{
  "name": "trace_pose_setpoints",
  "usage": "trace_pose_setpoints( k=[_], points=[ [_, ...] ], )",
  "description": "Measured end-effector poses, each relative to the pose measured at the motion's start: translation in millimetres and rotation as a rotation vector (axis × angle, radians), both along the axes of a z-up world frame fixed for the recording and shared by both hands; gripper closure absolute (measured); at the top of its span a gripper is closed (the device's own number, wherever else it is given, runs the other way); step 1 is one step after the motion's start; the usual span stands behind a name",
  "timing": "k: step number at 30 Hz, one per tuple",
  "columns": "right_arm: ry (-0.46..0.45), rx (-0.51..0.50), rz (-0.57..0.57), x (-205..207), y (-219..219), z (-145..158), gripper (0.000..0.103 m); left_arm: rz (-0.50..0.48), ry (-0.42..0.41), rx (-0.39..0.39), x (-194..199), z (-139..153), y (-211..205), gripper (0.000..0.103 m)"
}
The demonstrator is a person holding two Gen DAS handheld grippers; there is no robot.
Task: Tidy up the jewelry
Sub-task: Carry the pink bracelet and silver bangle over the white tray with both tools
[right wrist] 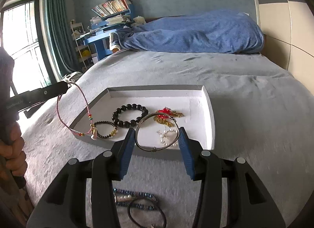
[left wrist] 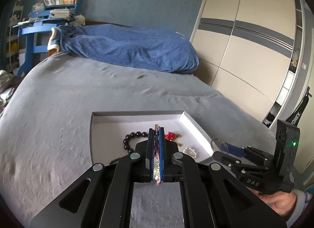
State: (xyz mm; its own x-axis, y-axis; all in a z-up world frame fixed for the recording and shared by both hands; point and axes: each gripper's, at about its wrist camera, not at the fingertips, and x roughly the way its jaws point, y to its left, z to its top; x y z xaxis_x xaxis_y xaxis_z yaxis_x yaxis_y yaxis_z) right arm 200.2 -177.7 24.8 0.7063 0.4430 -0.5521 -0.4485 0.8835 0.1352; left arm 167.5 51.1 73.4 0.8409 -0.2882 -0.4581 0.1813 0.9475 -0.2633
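Blue pads of the right gripper (right wrist: 157,139) are pressed on a silver bangle (right wrist: 157,132), held above the white tray (right wrist: 211,114) on the bed. A pink cord bracelet (right wrist: 64,114) is pinched in the closed left gripper (left wrist: 156,145).

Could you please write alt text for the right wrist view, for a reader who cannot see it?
The right gripper holds a silver bangle above a white tray of bracelets on a grey bed. At left, the left gripper dangles a pink cord bracelet.

Smooth metal bangle (right wrist: 157,132), glossy black bead bracelet (right wrist: 130,114), matt white tray (right wrist: 208,110), fuzzy grey bedspread (right wrist: 245,100).
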Motion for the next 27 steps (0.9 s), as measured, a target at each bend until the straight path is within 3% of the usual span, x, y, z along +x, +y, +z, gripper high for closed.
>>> trace_pose_setpoints(
  k=[14,21,27],
  points=[
    [-0.006,-0.011,0.008,28.6,8.8,0.0,0.058,-0.024,-0.08,-0.059,31.5,25.4,-2.9,0.098],
    [0.027,-0.031,0.029,44.3,19.7,-13.1,0.058,-0.022,0.028,-0.049,47.7,-6.0,-3.0,0.098],
    [0.072,-0.059,0.048,52.1,26.8,-27.9,0.058,0.001,0.109,0.016,56.3,-30.8,-5.5,0.098]
  ],
)
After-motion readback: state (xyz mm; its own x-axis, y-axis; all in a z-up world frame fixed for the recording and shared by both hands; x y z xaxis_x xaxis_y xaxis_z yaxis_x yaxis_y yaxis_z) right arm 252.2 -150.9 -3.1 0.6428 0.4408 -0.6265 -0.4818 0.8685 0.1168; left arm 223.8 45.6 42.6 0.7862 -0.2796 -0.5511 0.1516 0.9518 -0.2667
